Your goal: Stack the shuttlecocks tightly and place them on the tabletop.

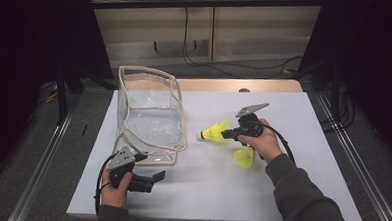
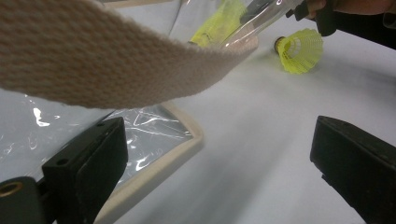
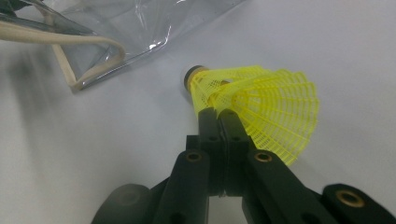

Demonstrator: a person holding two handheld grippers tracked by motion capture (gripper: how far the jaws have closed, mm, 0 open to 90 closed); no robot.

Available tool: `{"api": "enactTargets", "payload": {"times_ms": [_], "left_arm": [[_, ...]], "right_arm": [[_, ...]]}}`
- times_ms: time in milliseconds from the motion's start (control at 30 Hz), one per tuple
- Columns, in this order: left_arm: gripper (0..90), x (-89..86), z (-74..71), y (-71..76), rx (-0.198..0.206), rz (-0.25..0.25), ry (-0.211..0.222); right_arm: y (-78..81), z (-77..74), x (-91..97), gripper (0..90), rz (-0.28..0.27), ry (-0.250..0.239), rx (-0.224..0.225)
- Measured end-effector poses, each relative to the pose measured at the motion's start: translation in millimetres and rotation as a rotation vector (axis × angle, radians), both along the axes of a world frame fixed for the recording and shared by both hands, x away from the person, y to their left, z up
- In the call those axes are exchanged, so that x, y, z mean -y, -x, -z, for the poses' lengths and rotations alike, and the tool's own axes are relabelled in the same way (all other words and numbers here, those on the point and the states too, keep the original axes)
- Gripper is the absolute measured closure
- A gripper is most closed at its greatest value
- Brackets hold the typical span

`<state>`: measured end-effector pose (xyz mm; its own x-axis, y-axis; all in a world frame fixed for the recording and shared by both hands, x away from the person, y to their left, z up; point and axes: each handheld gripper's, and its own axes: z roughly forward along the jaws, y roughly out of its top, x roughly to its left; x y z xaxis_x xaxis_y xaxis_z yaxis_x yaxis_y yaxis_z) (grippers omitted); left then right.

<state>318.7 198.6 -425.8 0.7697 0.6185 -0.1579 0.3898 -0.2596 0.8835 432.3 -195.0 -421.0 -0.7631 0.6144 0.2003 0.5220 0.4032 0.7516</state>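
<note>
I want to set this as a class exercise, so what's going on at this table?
A person holds a gripper in each hand. The right gripper is shut on the skirt of a yellow shuttlecock, which points toward a clear bag. A second shuttlecock lies on the table. The left gripper waits open by the bag.

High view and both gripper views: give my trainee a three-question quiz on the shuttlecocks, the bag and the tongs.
1. True or false: the right tongs are shut on a yellow plastic mesh shuttlecock.
2. Multiple choice: the second yellow plastic shuttlecock lies A) inside the bag, B) on the white table by the right hand, C) in the left tongs.
3. Short answer: how do the left tongs stand, and what clear item with a beige webbing edge sits just beyond them?

Key:
1. True.
2. B.
3. Open and holding nothing; the clear plastic bag.
</note>
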Motion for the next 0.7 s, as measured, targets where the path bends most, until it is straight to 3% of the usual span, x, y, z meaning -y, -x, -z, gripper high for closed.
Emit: {"api": "enactTargets", "payload": {"times_ms": [700], "left_arm": [[4.1, 0.0, 0.0, 0.0, 0.000, 0.000, 0.000]], "right_arm": [[-0.1, 3.2, -0.4, 89.1, 0.002, 0.001, -0.012]]}}
